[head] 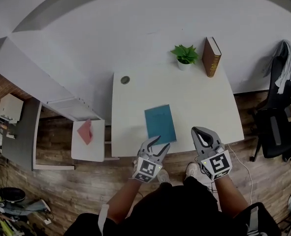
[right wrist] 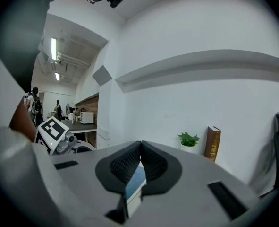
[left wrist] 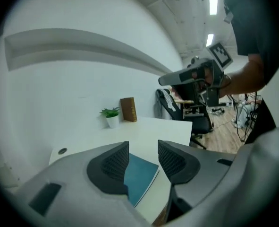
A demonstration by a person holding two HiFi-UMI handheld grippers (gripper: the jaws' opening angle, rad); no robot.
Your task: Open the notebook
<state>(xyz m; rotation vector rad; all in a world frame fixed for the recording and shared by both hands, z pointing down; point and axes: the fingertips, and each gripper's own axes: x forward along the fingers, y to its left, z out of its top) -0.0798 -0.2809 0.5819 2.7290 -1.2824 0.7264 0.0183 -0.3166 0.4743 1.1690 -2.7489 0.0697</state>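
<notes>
A teal notebook [head: 160,124] lies closed on the white table [head: 133,107], near its front edge. My left gripper [head: 160,143] hovers at the notebook's near corner, jaws apart with nothing between them. In the left gripper view the notebook [left wrist: 141,171] shows beyond the spread pads of the left gripper [left wrist: 143,148], a little below them. My right gripper [head: 195,131] is to the right of the notebook, over the table's front edge, with its jaws together and empty. In the right gripper view the right gripper [right wrist: 140,145] has its pads meeting at the tips.
A small potted plant [head: 185,55] and an upright brown book [head: 211,56] stand at the table's far edge. A round cable hole [head: 125,79] is at the far left corner. A black chair [head: 278,127] stands to the right, and a low white stand [head: 88,141] with a red sheet stands to the left.
</notes>
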